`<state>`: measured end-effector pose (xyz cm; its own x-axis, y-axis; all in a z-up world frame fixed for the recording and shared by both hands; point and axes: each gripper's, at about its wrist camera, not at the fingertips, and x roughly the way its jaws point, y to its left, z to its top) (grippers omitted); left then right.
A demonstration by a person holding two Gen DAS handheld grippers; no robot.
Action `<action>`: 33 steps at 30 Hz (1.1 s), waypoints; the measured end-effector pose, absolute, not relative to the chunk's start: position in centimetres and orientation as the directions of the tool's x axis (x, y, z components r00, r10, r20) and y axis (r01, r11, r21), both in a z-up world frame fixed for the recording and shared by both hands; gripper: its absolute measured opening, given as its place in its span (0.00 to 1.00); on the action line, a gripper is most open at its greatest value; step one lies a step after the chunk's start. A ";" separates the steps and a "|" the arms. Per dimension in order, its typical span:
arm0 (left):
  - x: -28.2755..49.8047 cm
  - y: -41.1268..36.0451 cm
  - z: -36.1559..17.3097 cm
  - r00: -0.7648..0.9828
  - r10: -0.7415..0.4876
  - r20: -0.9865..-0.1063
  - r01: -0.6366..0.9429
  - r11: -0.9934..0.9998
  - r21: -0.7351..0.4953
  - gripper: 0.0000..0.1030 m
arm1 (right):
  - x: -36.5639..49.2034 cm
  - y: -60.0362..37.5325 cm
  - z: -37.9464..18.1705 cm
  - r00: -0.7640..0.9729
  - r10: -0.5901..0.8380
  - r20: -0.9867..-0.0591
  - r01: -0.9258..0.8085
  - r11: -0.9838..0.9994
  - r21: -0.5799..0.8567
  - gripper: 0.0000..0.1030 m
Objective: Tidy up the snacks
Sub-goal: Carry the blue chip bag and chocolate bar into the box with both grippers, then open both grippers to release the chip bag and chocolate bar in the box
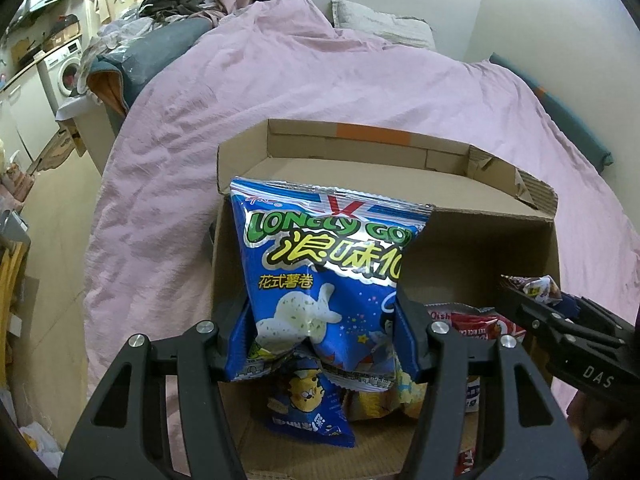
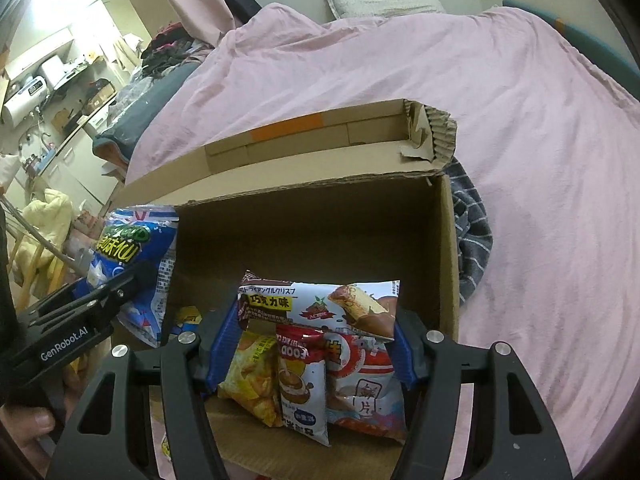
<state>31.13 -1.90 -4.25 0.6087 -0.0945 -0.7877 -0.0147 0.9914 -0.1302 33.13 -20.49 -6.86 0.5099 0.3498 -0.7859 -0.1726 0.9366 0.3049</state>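
**A:** Left wrist view, item one?

**B:** My left gripper [image 1: 324, 332], fingers clenched on a blue foil crisp bag with green and yellow lettering [image 1: 324, 280], held upright over the near left corner of the open brown cardboard box [image 1: 480, 248] on the pink-quilted bed [image 1: 280, 92]. Under it in the box: a small blue packet with a yellow cartoon figure [image 1: 310, 412], a yellow packet [image 1: 380, 404], a red-and-white packet [image 1: 476, 320]. My right gripper [image 1: 520, 300] enters from the right with a wrapper between its fingers.

**A:** Right wrist view?

**B:** Right gripper [image 2: 316, 336], fingers grasping a white-and-brown chocolate wafer packet [image 2: 320, 300], held above the box interior [image 2: 320, 232]. Below: an orange-yellow crisp packet [image 2: 252, 380], a narrow white packet with a red top [image 2: 302, 384], a red-and-white packet with a circle design [image 2: 360, 384], leaning side by side. The blue bag [image 2: 136, 256] hangs at the box's left wall in the left gripper [image 2: 120, 292].

**A:** Progress?

**B:** I judge it well along: several packets boxed, two in hand yet to be placed. No loose snacks show on the bed.
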 end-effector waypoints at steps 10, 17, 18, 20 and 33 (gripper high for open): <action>31.2 -1.8 -4.4 0.600 -0.095 -0.794 -0.019 0.991 -0.133 0.56 | 33.3 -20.4 -7.3 0.502 0.355 -0.789 -0.169 0.935 0.313 0.66; 30.8 -1.8 -4.5 0.593 -0.088 -0.800 -0.023 0.992 -0.127 0.56 | 33.4 -20.7 -7.6 0.497 0.374 -0.783 -0.167 0.927 0.337 0.67; 30.8 -1.8 -4.5 0.593 -0.090 -0.800 -0.023 0.991 -0.129 0.56 | 33.3 -20.7 -7.6 0.497 0.376 -0.782 -0.167 0.926 0.339 0.67; 30.8 -1.8 -4.5 0.594 -0.088 -0.800 -0.023 0.992 -0.127 0.56 | 33.2 -20.8 -7.6 0.497 0.380 -0.780 -0.168 0.924 0.343 0.68; 30.4 -1.6 -3.8 0.611 -0.082 -0.787 -0.047 0.989 -0.140 0.85 | 32.7 -21.5 -6.7 0.531 0.424 -0.734 -0.178 0.902 0.392 0.89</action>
